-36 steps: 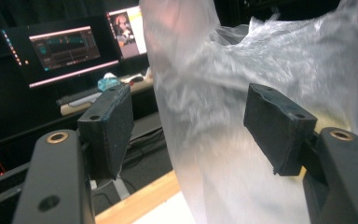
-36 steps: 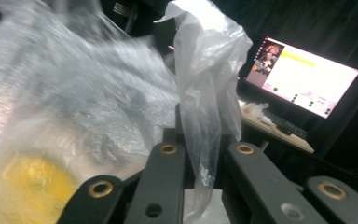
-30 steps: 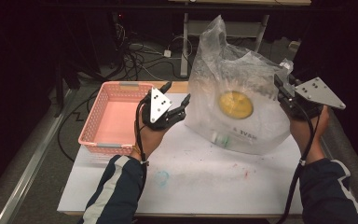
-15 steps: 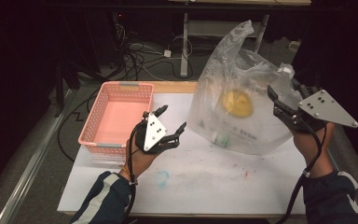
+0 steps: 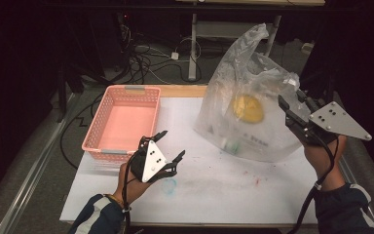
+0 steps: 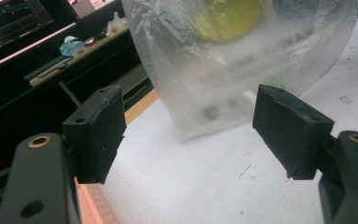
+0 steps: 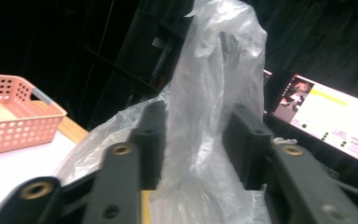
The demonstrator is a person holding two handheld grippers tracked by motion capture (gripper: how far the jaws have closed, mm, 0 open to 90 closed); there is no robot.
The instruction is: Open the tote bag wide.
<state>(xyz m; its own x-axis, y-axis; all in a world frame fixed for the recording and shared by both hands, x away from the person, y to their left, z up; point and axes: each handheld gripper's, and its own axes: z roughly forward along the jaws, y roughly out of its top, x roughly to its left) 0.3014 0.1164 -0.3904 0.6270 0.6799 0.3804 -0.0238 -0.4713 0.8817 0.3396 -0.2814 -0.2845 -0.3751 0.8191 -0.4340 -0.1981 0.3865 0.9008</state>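
Note:
A clear plastic bag (image 5: 221, 117) stands upright at the table's right, with a round yellow thing (image 5: 247, 108) inside it. My right gripper (image 5: 289, 96) is at the bag's right side. In the right gripper view a bunched fold of the bag (image 7: 205, 84) runs up between the jaws of the right gripper (image 7: 196, 140), which have just been closing and grip it. My left gripper (image 5: 174, 144) hovers low near the front of the table, left of the bag. Its jaws have opened wider and hold nothing. In the left gripper view the bag (image 6: 242, 60) lies beyond the left gripper (image 6: 193, 130).
A pink perforated basket (image 5: 126, 90) with nothing in it sits at the table's left, and its corner (image 7: 9, 121) is in the right gripper view. Cables lie on the floor behind the table. A lit monitor (image 7: 335, 116) stands behind the bag. A bluish stain (image 5: 169, 185) marks the white tabletop.
My left gripper drew away from the bag, toward the near edge and lower. The right gripper shifted right with the bag, which now stands taller.

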